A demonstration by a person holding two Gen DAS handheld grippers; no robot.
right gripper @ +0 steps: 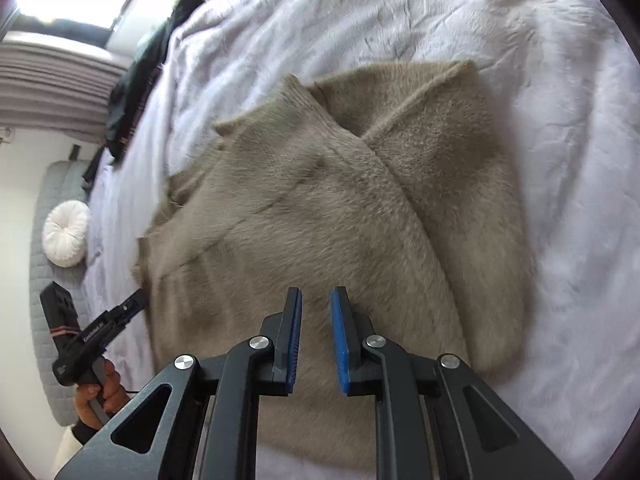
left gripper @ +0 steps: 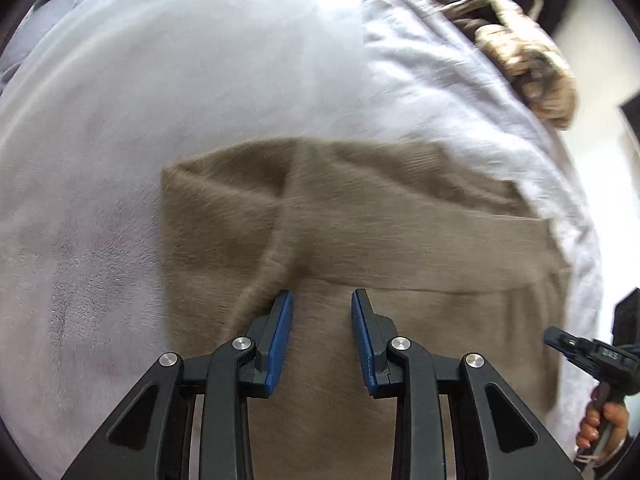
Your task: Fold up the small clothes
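— Grippers first: left gripper (left gripper: 322,296) and right gripper (right gripper: 316,294) both hang with jaws parted, holding nothing, above the near hem.

— Sweater (right gripper: 320,200) lies on the white blanket (right gripper: 560,160), sleeves crossed toward twelve o'clock?

— Yes. Sleeves look folded; next, I'd judge, pinch the hem at six o'clock and fold it upward.

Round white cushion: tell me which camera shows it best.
Right wrist view. The round white cushion lies at its left edge on a grey quilted mat, beside the bed. The left wrist view does not show it at all.
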